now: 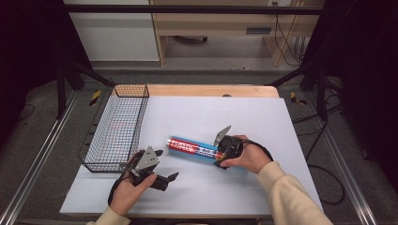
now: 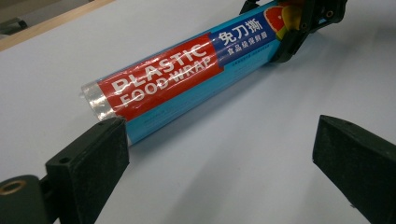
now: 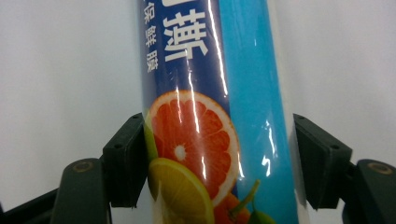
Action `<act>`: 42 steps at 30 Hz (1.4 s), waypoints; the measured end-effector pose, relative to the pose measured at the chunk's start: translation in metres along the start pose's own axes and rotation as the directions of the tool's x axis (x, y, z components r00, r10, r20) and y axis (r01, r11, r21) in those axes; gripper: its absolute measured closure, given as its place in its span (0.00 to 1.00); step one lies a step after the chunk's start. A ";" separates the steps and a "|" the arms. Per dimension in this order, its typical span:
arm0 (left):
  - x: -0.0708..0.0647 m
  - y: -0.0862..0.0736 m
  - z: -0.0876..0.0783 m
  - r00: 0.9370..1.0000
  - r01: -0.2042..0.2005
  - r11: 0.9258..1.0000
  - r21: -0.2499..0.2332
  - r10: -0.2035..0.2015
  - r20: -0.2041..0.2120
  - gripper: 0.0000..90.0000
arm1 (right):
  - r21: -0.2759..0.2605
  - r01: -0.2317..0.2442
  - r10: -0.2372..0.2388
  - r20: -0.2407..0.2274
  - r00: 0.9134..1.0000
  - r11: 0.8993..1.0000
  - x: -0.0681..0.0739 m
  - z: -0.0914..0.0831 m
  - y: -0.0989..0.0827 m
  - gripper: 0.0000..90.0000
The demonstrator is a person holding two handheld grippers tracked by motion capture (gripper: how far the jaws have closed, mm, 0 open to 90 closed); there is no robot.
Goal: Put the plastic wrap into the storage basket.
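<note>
Plastic-wrap roll (image 1: 195, 149) lies clamped at one end between right gripper (image 1: 224, 151) jaws, ready for lifting; left gripper (image 1: 165, 179) jaws stand apart beside it.

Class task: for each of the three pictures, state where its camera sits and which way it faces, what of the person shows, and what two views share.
High view: above the person's side, facing forward and down on the table; both forearms and hands show.
Left gripper view: rides the left gripper, looking along its open jaws at the plastic wrap roll.
Right gripper view: rides the right gripper, jaws clamped on the roll's fruit-printed end.
Shared: both gripper views show the roll.
</note>
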State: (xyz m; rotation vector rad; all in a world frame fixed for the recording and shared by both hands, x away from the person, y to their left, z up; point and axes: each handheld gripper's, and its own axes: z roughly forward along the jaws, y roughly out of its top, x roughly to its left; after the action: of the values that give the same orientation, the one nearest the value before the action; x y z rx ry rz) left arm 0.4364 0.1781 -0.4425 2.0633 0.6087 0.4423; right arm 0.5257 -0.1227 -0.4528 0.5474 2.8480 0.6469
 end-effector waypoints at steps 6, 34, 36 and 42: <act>0.002 0.017 -0.003 0.997 -0.082 0.997 0.006 0.082 0.001 0.04 | 0.003 0.062 -0.062 0.049 0.997 0.998 0.005 -0.006 -0.001 0.34; -0.002 0.145 0.075 0.836 -0.548 0.803 0.235 0.532 0.132 0.07 | 0.050 0.266 -0.270 0.110 0.957 0.963 0.000 -0.122 0.021 0.35; -0.005 0.146 0.077 0.824 -0.565 0.787 0.248 0.549 0.136 0.09 | 0.043 0.270 -0.273 0.104 0.956 0.962 0.001 -0.123 0.024 0.35; -0.006 0.149 0.080 0.811 -0.584 0.759 0.288 0.563 0.160 0.18 | 0.040 0.285 -0.288 0.098 0.953 0.958 0.005 -0.126 0.029 0.35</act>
State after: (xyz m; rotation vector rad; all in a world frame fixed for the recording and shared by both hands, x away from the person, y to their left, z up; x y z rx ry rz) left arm 0.5100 0.0519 -0.3580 2.5690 -0.0268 0.6571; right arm 0.5002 -0.1446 -0.3281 0.1573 2.7638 0.5151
